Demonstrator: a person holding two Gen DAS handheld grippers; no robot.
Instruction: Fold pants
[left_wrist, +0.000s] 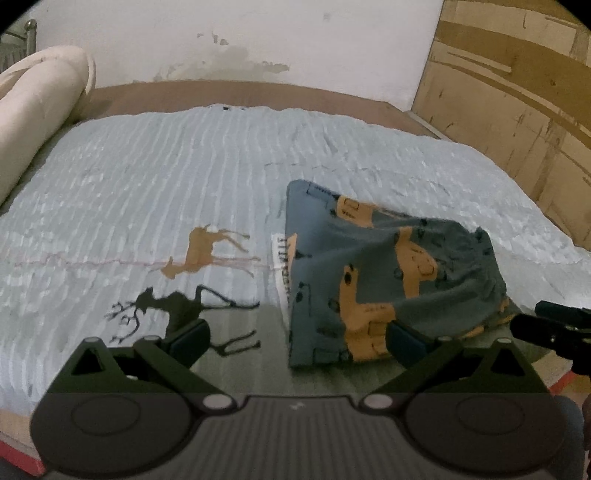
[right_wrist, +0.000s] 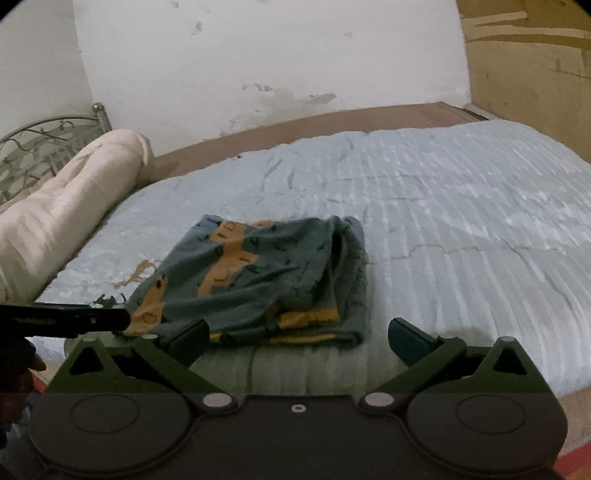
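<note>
The pants (left_wrist: 388, 273), grey-blue with orange prints, lie folded into a compact stack near the front edge of the bed; they also show in the right wrist view (right_wrist: 266, 280). My left gripper (left_wrist: 295, 343) is open and empty, just in front of the stack's front left corner. My right gripper (right_wrist: 297, 343) is open and empty, just in front of the stack's front edge. The right gripper's tip shows at the right of the left wrist view (left_wrist: 554, 328); the left gripper shows as a dark bar in the right wrist view (right_wrist: 66, 319).
The bed has a pale blue ribbed cover (left_wrist: 184, 177) with deer prints (left_wrist: 207, 254). A cream rolled bolster (right_wrist: 62, 218) lies along the left side by a metal headboard (right_wrist: 40, 147). A white wall stands behind, a wooden panel (left_wrist: 517, 103) to the right.
</note>
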